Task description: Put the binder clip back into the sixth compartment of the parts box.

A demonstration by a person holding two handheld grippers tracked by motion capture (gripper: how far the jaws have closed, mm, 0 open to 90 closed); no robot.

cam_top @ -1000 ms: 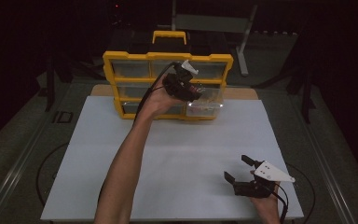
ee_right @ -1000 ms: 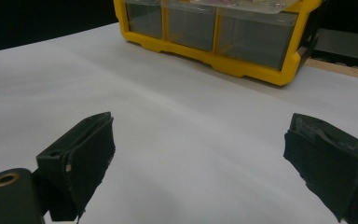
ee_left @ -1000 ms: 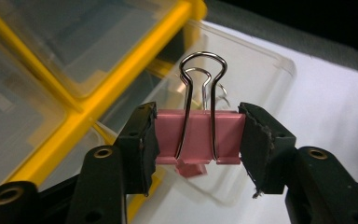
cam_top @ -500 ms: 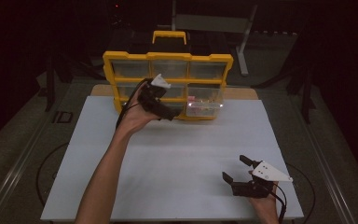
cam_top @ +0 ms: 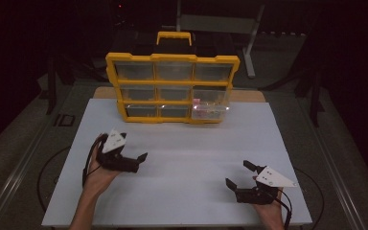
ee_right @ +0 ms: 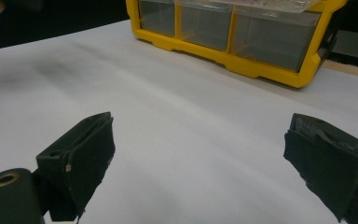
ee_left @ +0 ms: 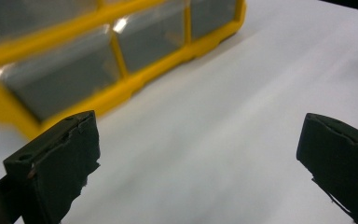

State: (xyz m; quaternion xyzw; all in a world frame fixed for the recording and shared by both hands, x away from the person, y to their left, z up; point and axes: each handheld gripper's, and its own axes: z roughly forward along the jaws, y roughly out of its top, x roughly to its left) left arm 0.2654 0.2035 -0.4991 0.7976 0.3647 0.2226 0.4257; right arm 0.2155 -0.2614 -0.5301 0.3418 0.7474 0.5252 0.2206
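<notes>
While the high view looks down on the white rectangular table sheet point(cam_top: 187, 167), the yellow plastic organiser case with clear drawers point(cam_top: 172, 88) stands upright at its 12 o'clock edge, and the bottom-right clear drawer point(cam_top: 211, 111) juts out a little toward the person. At 8 o'clock the left gripper point(cam_top: 136, 163) sits low over the sheet in the person's left hand point(cam_top: 98, 170), its jaws spread apart with nothing between them, having just been opening. At 4 o'clock the right gripper point(cam_top: 242, 175) rests near the sheet's front edge, jaws likewise released and holding nothing. Both grippers are well apart from the case.

From the left gripper view, two black jaws stand wide at 7 and 4 o'clock over bare sheet, the case blurred at 11 o'clock.

From the right gripper view, the black jaws gape at 7 and 4 o'clock, the case's lower drawers lying at 1 o'clock.
</notes>
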